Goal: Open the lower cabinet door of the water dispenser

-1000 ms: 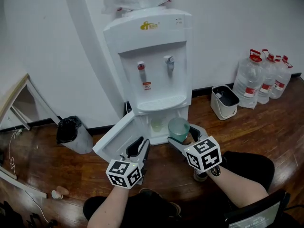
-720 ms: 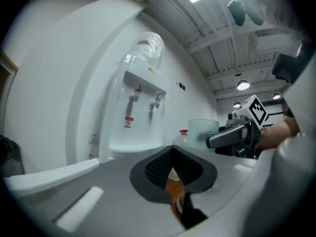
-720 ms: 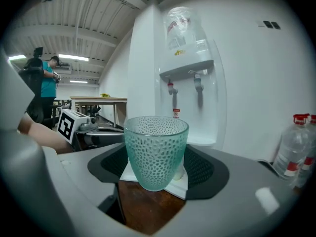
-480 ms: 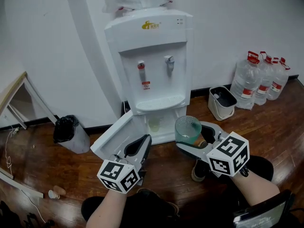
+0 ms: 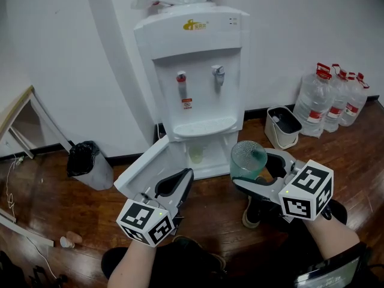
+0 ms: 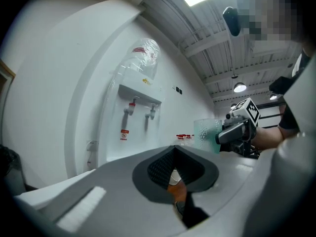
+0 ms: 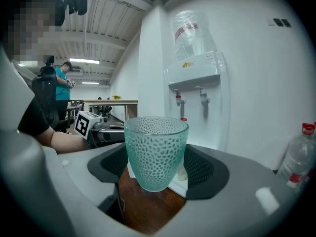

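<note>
The white water dispenser (image 5: 195,71) stands against the wall. Its lower cabinet door (image 5: 141,167) hangs open, swung out to the left, and a small pale cup shows inside the cabinet (image 5: 197,156). My left gripper (image 5: 180,185) hovers just in front of the door's free edge. Its jaws have just been opening and nothing is between them (image 6: 175,174). To its right, my right gripper (image 5: 258,171) is shut on a green textured glass cup (image 5: 247,159), held upright in front of the dispenser (image 7: 197,83). The cup (image 7: 155,152) looks empty.
A black-bagged bin (image 5: 84,161) sits left of the dispenser. At the right are a white bin (image 5: 282,126) and several large water bottles (image 5: 336,104). A wooden frame (image 5: 18,119) leans at far left. My shoe (image 5: 252,212) rests on the wooden floor below the right gripper.
Both grippers have risen. The right one has drifted right with the cup still in it. The left gripper's jaws have parted a little. The door has stayed open.
</note>
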